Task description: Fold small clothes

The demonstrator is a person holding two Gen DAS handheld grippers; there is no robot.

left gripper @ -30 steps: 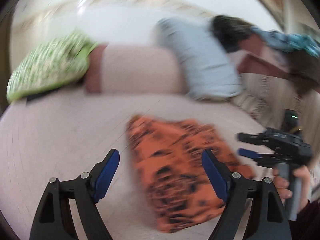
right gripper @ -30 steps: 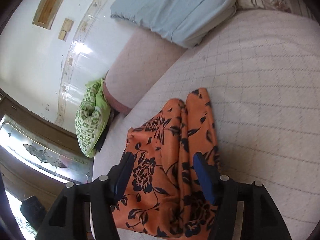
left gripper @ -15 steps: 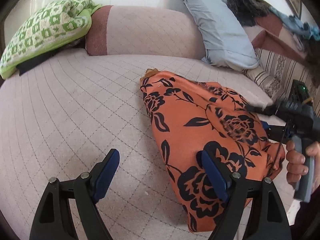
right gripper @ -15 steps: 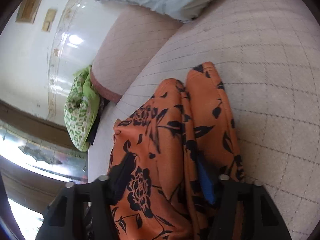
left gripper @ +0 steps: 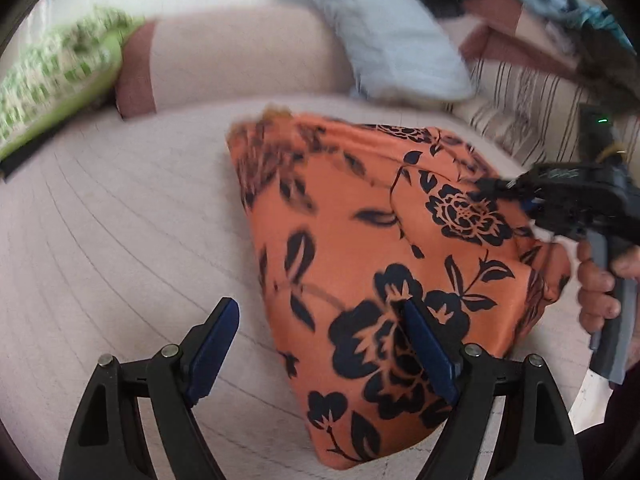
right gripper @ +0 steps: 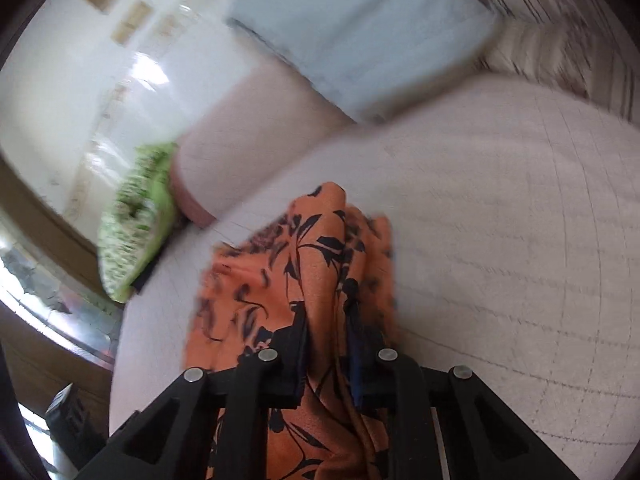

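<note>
One orange floral garment (left gripper: 384,264) lies partly folded on the quilted bed (left gripper: 120,240). Right gripper (right gripper: 326,344) has its jaws clenched on a bunched edge; left gripper (left gripper: 320,344) hovers with jaws released over the near corner. Final folds look undone.

Home bedroom/living rm: quilted pink mattress (left gripper: 120,240), bolster (left gripper: 240,60), blue pillow (left gripper: 392,40), green cushion (right gripper: 136,232).

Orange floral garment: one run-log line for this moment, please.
right gripper: shut on orange floral garment | left gripper: open, right finger over garment | surface: quilted pink bed
</note>
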